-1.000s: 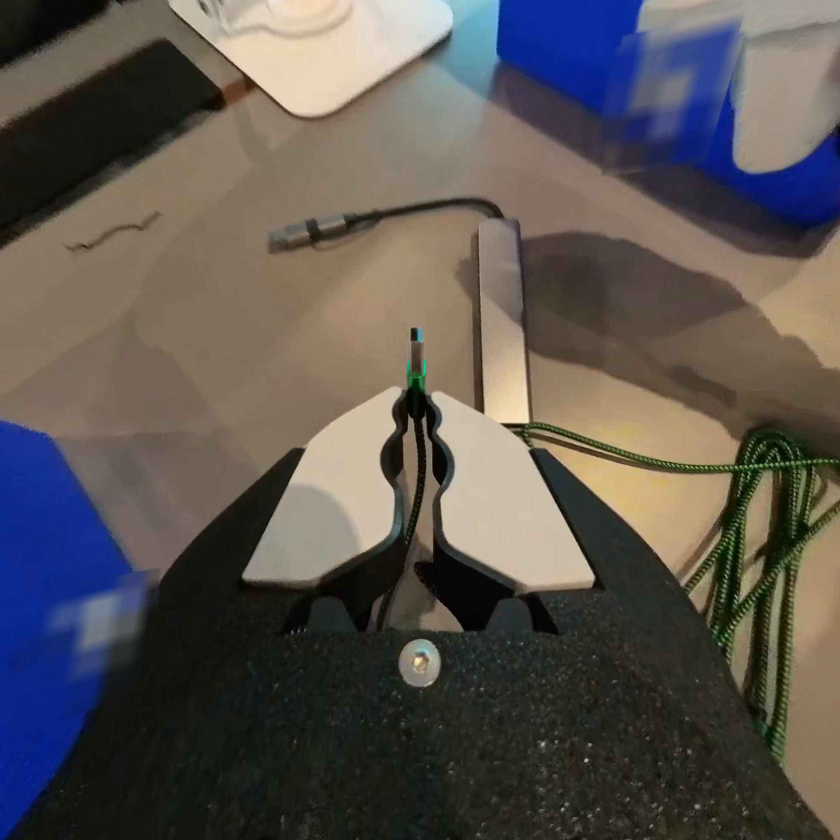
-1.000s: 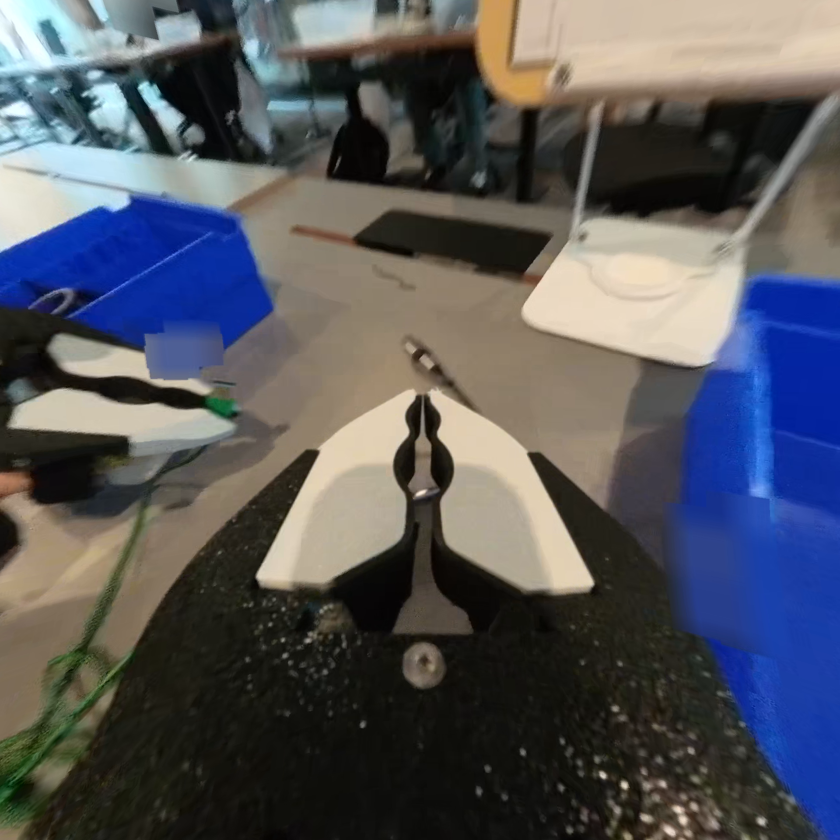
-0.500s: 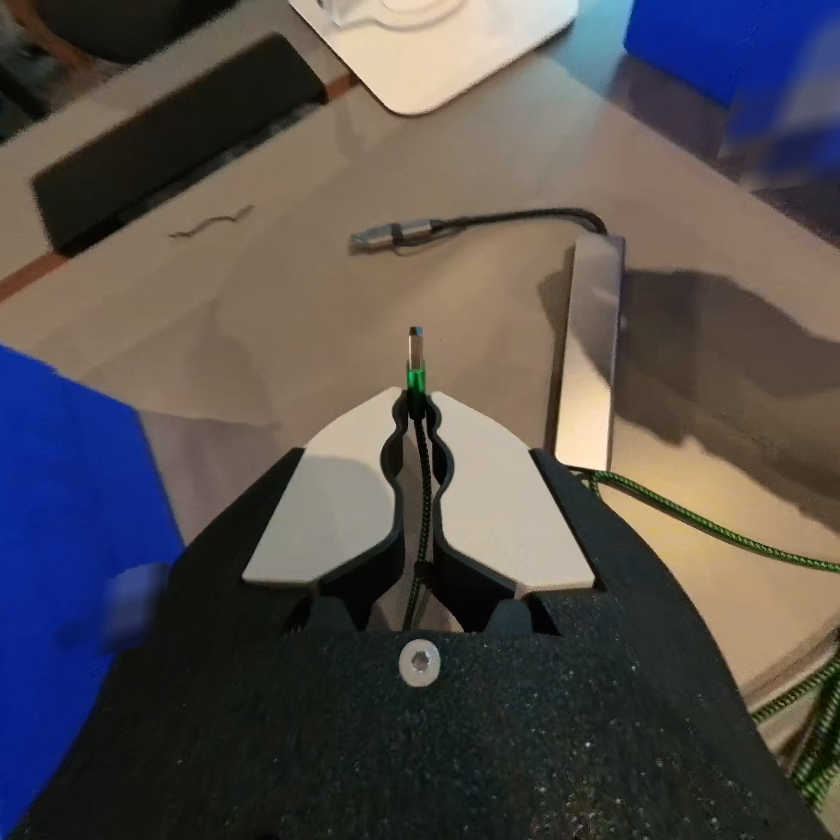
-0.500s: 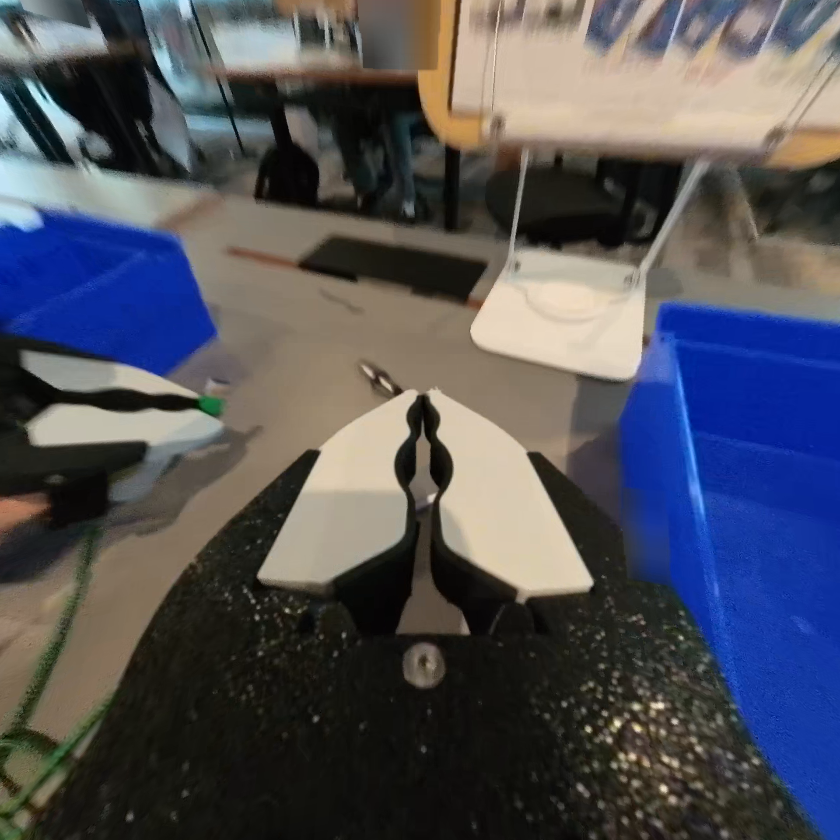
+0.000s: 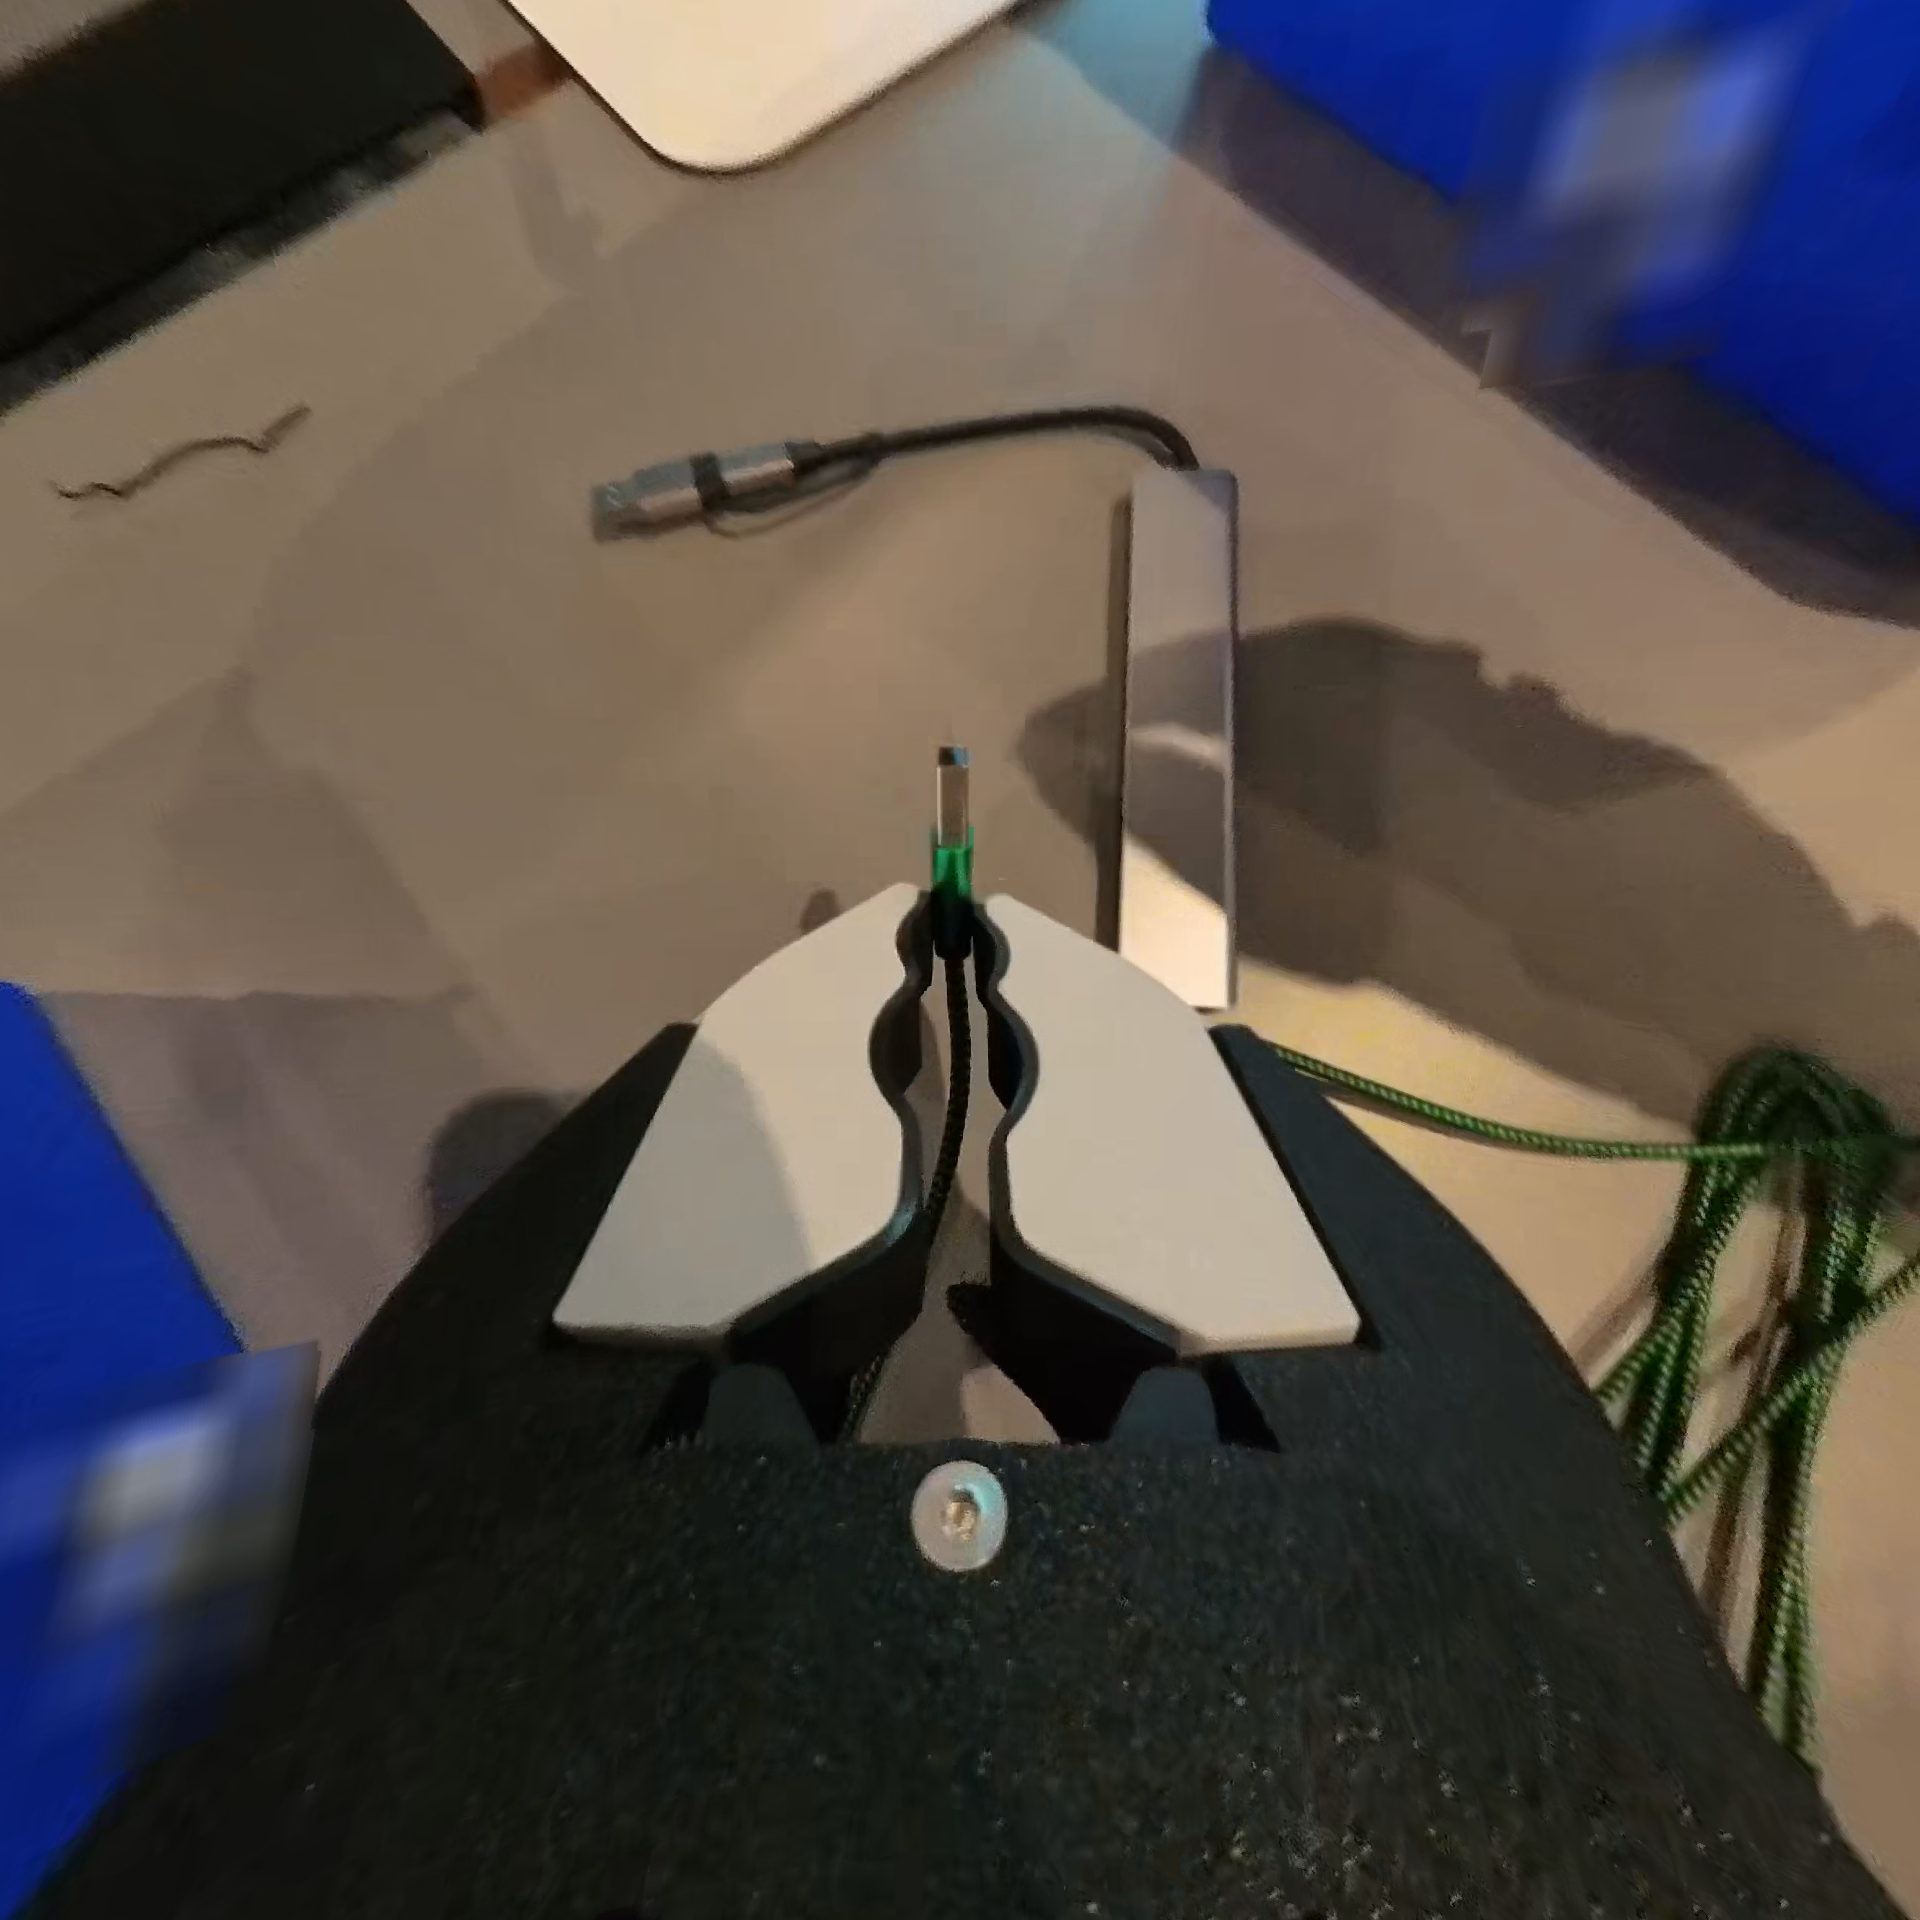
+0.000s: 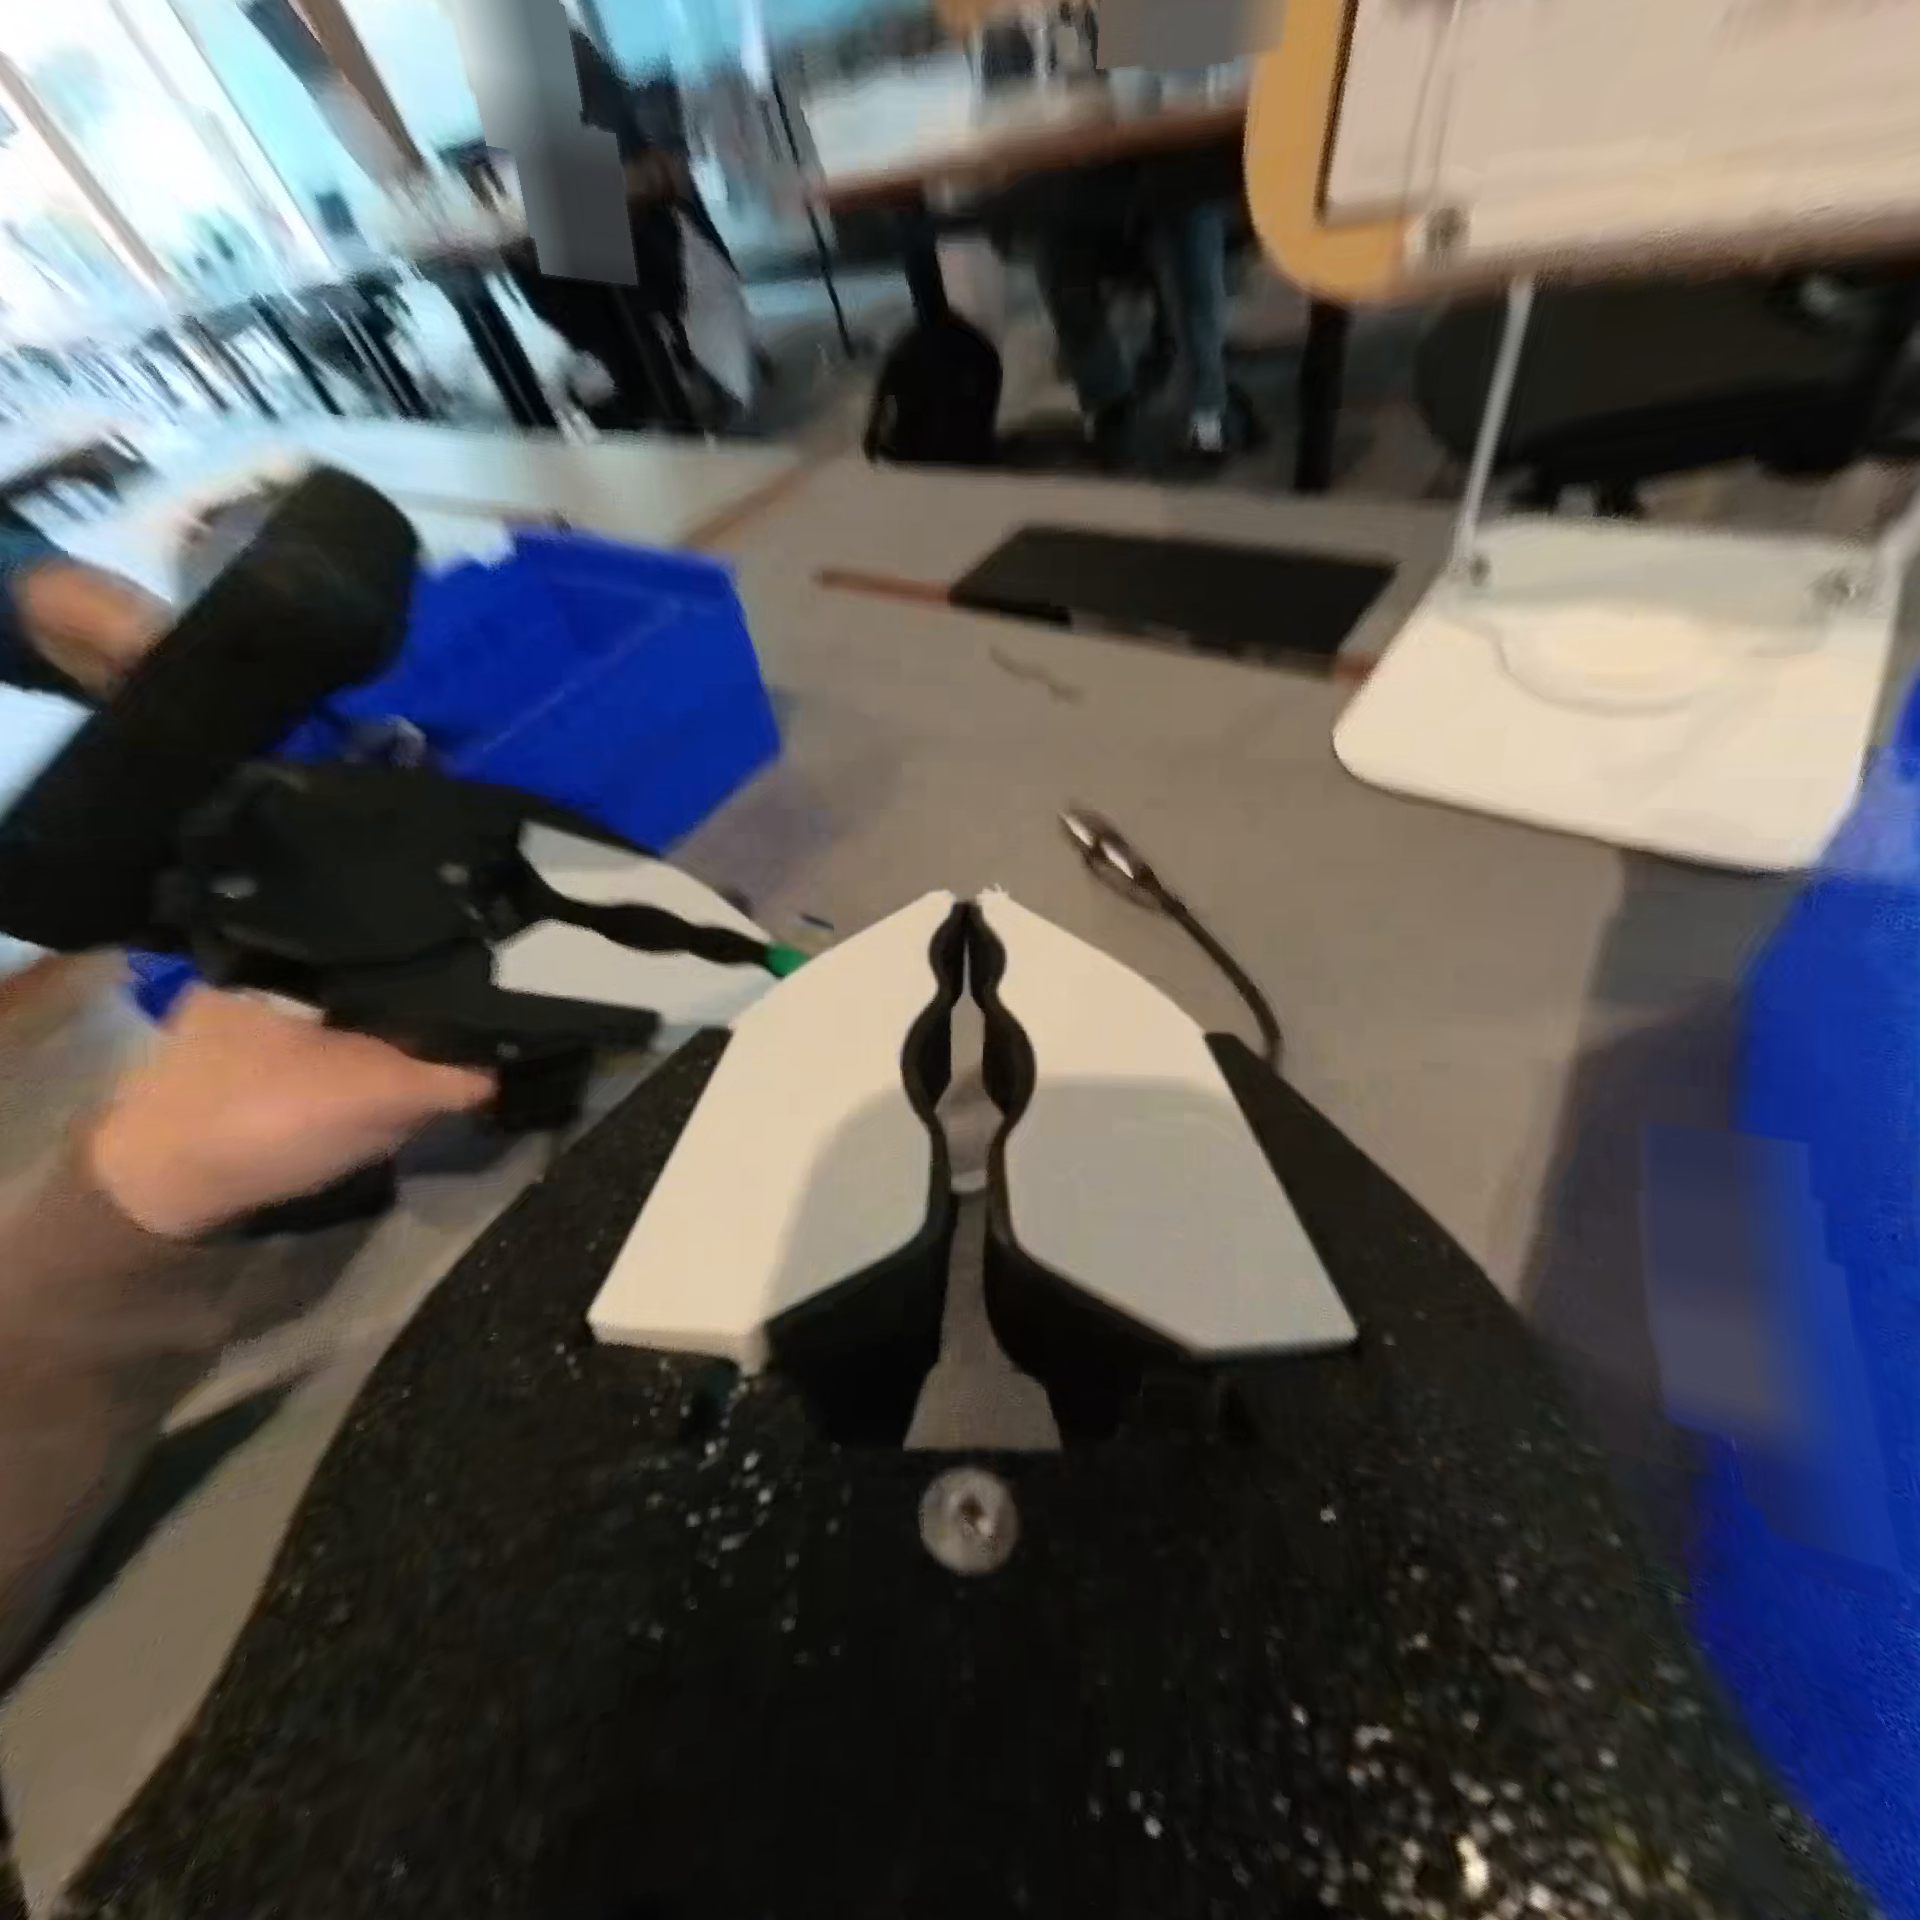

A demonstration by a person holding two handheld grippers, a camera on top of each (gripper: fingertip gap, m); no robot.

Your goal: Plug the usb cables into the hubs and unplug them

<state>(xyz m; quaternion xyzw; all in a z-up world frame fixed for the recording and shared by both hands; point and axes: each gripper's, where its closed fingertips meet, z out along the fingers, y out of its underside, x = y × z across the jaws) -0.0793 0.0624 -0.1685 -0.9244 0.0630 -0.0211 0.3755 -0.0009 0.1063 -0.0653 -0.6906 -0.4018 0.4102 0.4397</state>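
Fingers (image 5: 790, 1122) of the left gripper (image 5: 953, 909) clamp the green braided USB cable (image 5: 1507, 1148), its metal plug (image 5: 953, 795) jutting forward above the bench (image 5: 468, 727), just left of the silver hub (image 5: 1179, 748). From the right wrist view, the right gripper (image 6: 968, 896) has its fingers pressed together, holding nothing; the left gripper (image 6: 774, 954) sits just beside it, a hand (image 6: 249, 1122) beneath.
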